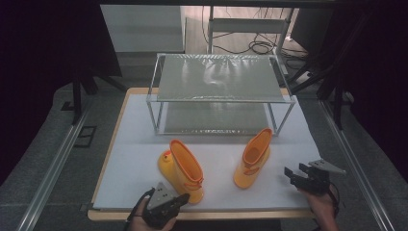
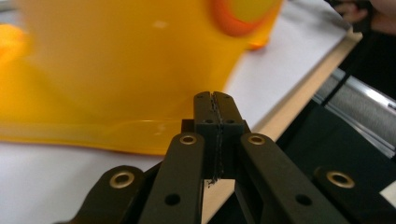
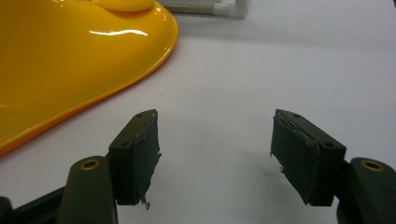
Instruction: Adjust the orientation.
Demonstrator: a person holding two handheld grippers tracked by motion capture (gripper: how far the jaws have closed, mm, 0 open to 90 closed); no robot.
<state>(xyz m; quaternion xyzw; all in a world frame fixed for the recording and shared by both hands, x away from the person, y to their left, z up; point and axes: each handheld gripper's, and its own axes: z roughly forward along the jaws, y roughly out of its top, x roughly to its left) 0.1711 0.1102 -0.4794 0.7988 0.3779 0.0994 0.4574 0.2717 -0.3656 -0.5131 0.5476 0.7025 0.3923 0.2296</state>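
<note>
Two orange rubber boots on the white table. Left boot (image 1: 182, 169) stands near the front edge, left of centre, shaft opening up, a small yellow knob on its toe. Right boot (image 1: 253, 159) stands right of centre, a bit farther from the front edge, well apart from the first.

One metal-frame rack (image 1: 221, 91) with two grey shelves sits at the back edge of the table (image 1: 130, 159), behind both boots.

Two claws, one per hand. Left claw (image 1: 179, 199) at the front edge, just beside the left boot's heel; in the left gripper view its pads (image 2: 205, 109) are pressed flat together with nothing between them, tips right at the boot's base (image 2: 116, 84); contact cannot be told.

Right claw (image 1: 291, 174) near the front right corner, just right of the right boot; jaws spread wide, holding nothing, bare table between the pads (image 3: 140, 154), boot (image 3: 70, 60) off to one side, not touching.
</note>
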